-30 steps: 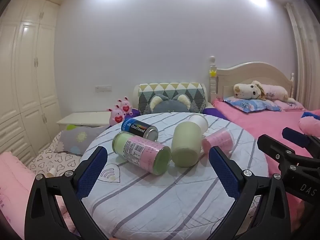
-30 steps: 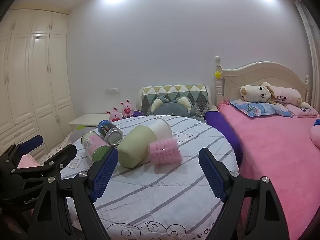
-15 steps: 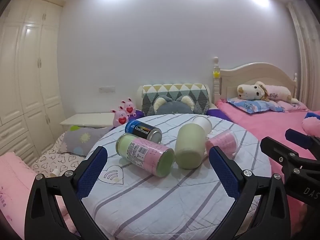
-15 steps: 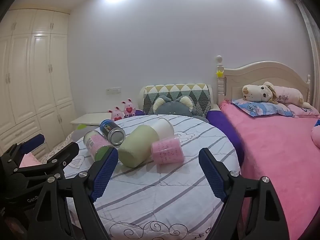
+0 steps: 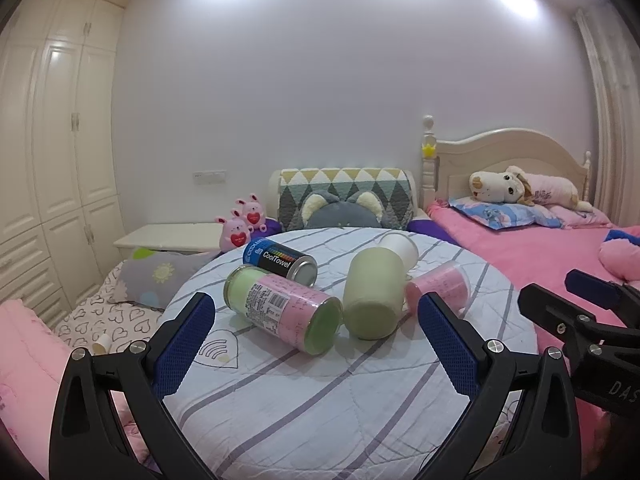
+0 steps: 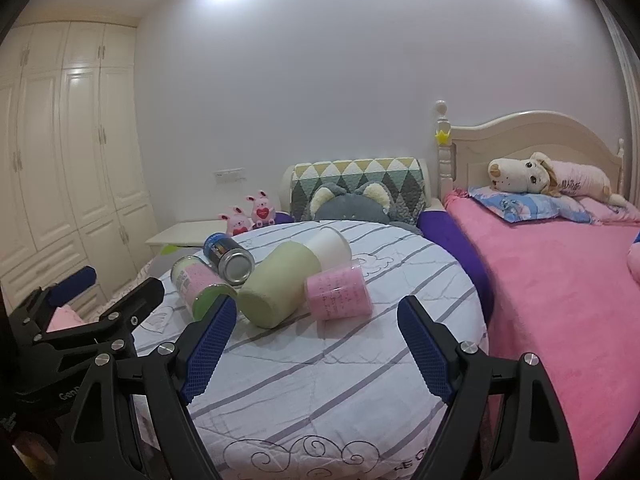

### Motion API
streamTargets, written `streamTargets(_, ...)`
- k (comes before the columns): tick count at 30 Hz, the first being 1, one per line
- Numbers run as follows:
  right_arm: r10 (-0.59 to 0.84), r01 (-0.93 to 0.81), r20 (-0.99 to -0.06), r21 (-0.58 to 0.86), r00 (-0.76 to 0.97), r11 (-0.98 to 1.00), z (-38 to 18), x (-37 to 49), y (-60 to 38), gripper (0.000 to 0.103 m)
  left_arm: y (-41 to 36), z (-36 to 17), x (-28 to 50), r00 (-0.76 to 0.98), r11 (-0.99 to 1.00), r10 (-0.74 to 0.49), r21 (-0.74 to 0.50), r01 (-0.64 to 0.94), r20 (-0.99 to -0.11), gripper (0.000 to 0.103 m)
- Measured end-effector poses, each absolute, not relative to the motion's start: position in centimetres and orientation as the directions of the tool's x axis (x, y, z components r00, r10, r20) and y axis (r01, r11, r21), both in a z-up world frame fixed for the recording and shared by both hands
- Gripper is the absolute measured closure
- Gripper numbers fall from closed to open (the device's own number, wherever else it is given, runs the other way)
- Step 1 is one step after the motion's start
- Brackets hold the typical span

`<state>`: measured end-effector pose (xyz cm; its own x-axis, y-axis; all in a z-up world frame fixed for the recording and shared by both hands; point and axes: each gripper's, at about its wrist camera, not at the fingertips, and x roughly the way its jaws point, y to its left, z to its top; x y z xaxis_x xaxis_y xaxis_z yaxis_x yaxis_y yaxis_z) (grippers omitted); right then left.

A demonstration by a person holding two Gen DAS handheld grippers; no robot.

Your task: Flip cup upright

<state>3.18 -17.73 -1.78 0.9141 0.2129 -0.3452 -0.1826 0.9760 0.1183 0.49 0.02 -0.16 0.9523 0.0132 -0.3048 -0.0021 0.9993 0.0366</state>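
- Left wrist view: the left gripper (image 5: 316, 338) hangs over the near edge of the round bench (image 5: 304, 408), its blue-padded fingers (image 5: 185, 342) spread wide and holding nothing.
- Beyond those fingers a pale green cup (image 5: 372, 294) lies on its side on the striped cover, its flat base turned toward the camera and its mouth pointing away.
- A white cup (image 5: 400, 247) lies just behind it, touching or nearly touching its far end; I cannot tell which.
- A pink cup (image 5: 438, 290) lies on its side just to the right of the green one.
- To the left rests a green-and-pink labelled jar (image 5: 282, 313), also on its side, with a blue "CoolTowel" can (image 5: 280, 260) behind it.
- The right gripper (image 5: 592, 320) shows at the right edge, over the pink bed (image 5: 532, 248).
- Right wrist view: the right gripper (image 6: 316, 350) is likewise spread open and empty, well short of the items.
- The pale green cup (image 6: 280, 286) lies tilted between the jar (image 6: 200, 286) and the pink cup (image 6: 340, 291), with the white cup (image 6: 330, 245) at its far end and the can (image 6: 229, 258) behind.
- The left gripper (image 6: 84, 320) sits at the lower left, off the bench edge.
- A plush dog (image 6: 520, 174) lies on the bed's pillow.
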Motion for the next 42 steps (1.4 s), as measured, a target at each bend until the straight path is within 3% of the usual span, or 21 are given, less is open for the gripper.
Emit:
streamTargets(21,0.209,-0.192,-0.382,0.081,0.9,0.978,-1.8,3.3,-16.8,0.019,-0.4,-0.6,1.0,0.946,0.996,0.052,0.088,-0.025,-0.321,0.0)
streamTargets(42,0.21,-0.193,-0.441,0.083,0.872,0.978,-1.7,5.9,-16.2,0.019,0.9,-0.7,2.4,0.925,0.994,0.103,0.065,-0.085,-0.366,0.0)
